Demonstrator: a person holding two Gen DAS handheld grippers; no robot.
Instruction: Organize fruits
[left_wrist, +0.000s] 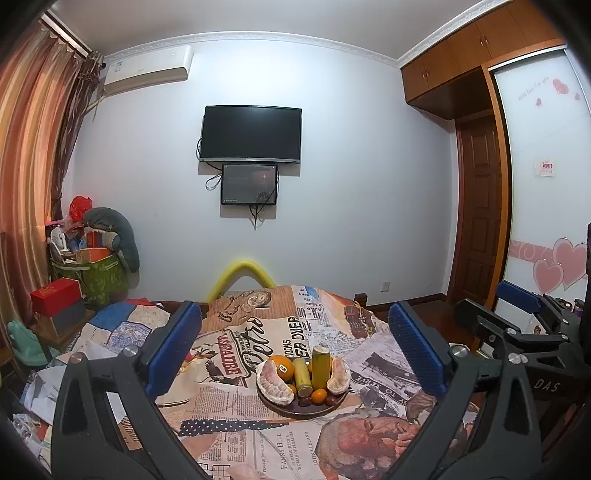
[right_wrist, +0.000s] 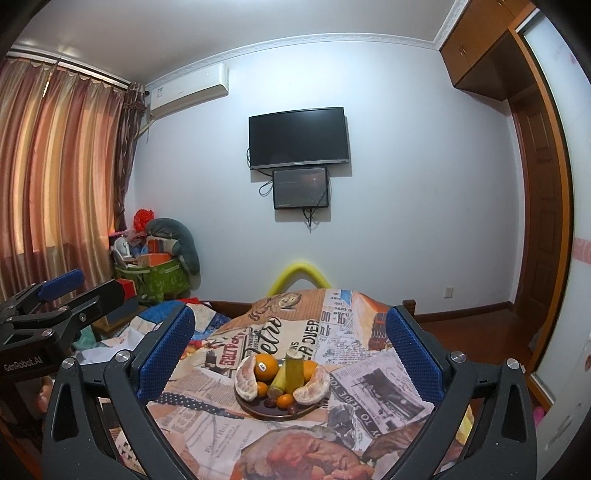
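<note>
A dark round plate (left_wrist: 295, 410) of fruit sits on a newspaper-print cloth (left_wrist: 258, 435). On it are two peeled pomelo pieces (left_wrist: 273, 382), a large orange (left_wrist: 280, 366), two green sugarcane sticks (left_wrist: 320, 367), small kumquats (left_wrist: 318, 396) and dark fruits. The plate also shows in the right wrist view (right_wrist: 275, 411), with pomelo (right_wrist: 246, 380), orange (right_wrist: 266, 365) and sugarcane (right_wrist: 294, 371). My left gripper (left_wrist: 295, 345) is open and empty, above and short of the plate. My right gripper (right_wrist: 290, 350) is open and empty, likewise held back from the plate.
The cloth covers a table; a yellow foam tube (left_wrist: 242, 273) arches behind it. A bed with patterned quilt (left_wrist: 122, 328), red box (left_wrist: 55, 297) and green bin of clutter (left_wrist: 99, 273) lie left. Wardrobe and door (left_wrist: 480, 221) stand right.
</note>
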